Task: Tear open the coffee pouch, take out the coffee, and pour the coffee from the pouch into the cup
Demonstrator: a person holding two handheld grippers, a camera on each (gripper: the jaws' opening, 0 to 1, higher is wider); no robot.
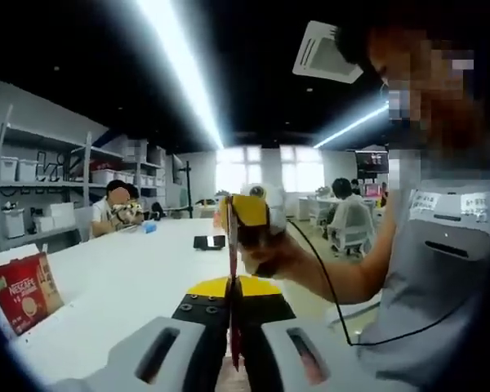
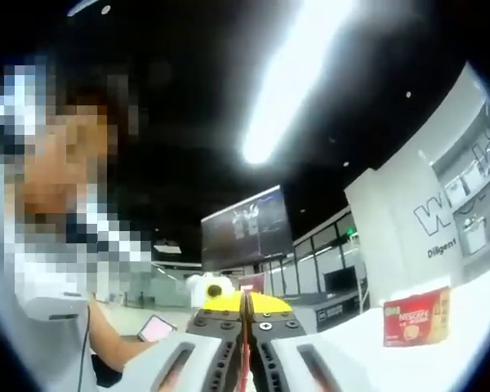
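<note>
A: Step? We call it the tear: left gripper (image 1: 233, 322) has its jaws clenched on the coffee pouch (image 1: 232, 269), a thin red strip standing edge-on.

B: And the right gripper (image 2: 245, 339)?

A: Clamped on that pouch too; in the left gripper view it sits at the pouch's far end.

B: Next?

A: We'd pull the two apart. Red Nescafe box (image 1: 20, 292) rests on the bench (image 1: 122, 282), far left.
</note>
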